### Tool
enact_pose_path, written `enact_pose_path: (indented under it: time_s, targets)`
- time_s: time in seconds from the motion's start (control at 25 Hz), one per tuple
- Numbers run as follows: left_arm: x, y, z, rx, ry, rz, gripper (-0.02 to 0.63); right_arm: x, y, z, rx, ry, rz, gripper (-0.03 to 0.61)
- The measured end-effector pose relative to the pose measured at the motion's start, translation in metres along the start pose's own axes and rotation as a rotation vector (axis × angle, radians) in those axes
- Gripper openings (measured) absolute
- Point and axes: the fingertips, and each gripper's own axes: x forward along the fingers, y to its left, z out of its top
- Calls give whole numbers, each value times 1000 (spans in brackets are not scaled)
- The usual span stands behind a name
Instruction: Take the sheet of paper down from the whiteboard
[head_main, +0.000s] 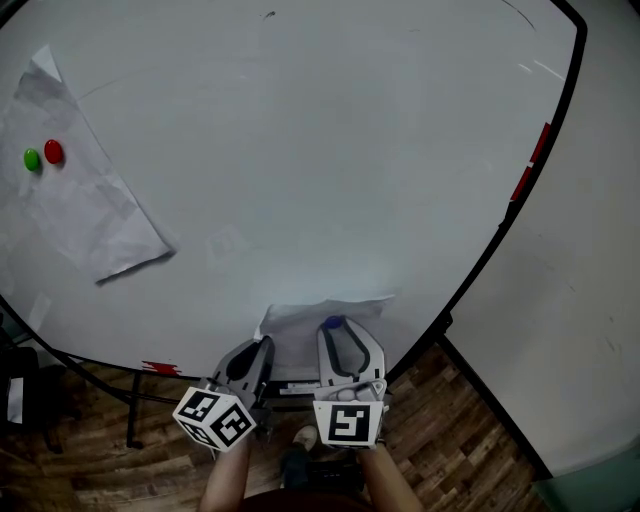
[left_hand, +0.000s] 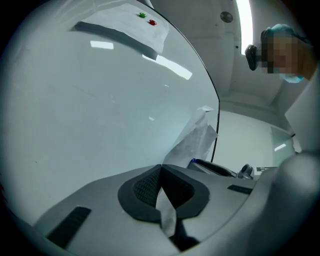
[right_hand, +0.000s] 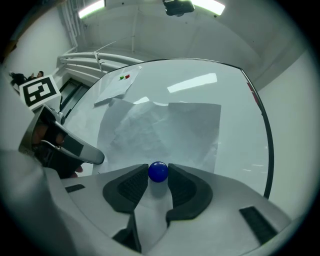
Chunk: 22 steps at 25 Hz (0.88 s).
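A creased white sheet of paper (head_main: 322, 311) lies against the lower edge of the whiteboard (head_main: 300, 150). A blue round magnet (head_main: 333, 323) sits on it. My right gripper (head_main: 340, 328) has its pads closed on that blue magnet (right_hand: 158, 171), with the sheet (right_hand: 160, 130) spread out beyond it. My left gripper (head_main: 262, 343) is at the sheet's left edge. In the left gripper view its jaws (left_hand: 161, 172) are shut, with a strip of the paper (left_hand: 197, 137) pinched between the pads.
A second sheet (head_main: 80, 190) hangs at the board's upper left under a green magnet (head_main: 32, 158) and a red magnet (head_main: 53, 151). The board's black frame (head_main: 500, 235) runs down the right. Below it are the stand's legs and a wooden floor (head_main: 90, 450).
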Motion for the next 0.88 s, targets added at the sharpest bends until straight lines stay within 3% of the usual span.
enact_pose_path:
  time_s: [0.88]
  targets:
    - [-36,29,17,-32,-27,100,25,-3,0,0,36,-20,16,137]
